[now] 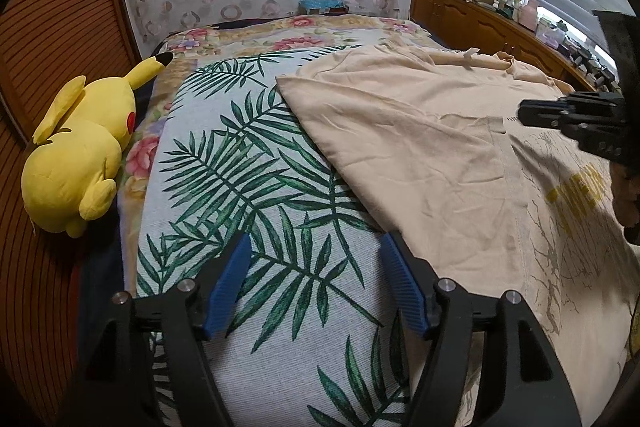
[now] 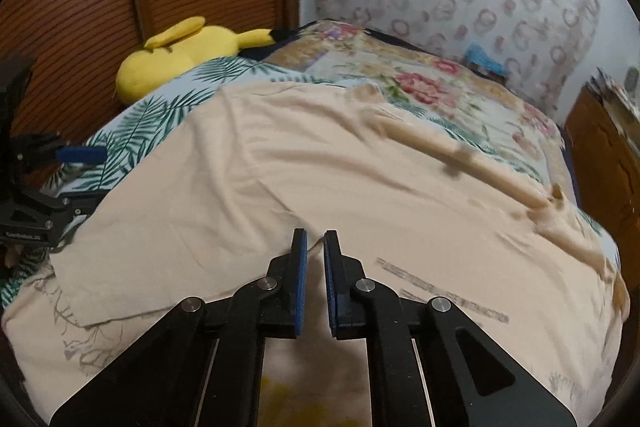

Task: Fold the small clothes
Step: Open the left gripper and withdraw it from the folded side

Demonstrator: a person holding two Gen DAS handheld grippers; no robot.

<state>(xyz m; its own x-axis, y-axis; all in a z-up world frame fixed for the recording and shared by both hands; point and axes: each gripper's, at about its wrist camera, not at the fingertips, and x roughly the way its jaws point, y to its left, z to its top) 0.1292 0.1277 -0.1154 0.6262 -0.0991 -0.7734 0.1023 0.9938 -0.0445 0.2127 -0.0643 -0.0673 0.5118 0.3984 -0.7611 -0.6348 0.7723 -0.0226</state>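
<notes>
Two grippers' jaws, one beige shirt, one yellow plush.

1. T-shirt: pale beige, lying spread flat on the bed.
2. Folded panel: one plain side of the T-shirt is turned over onto the body; its straight hem edge crosses the printed front.
3. Print: yellow lettering and thin grey branching lines, partly covered by the folded panel.
4. Neck: ribbed collar at the far end, with a small white label beside it.
</notes>
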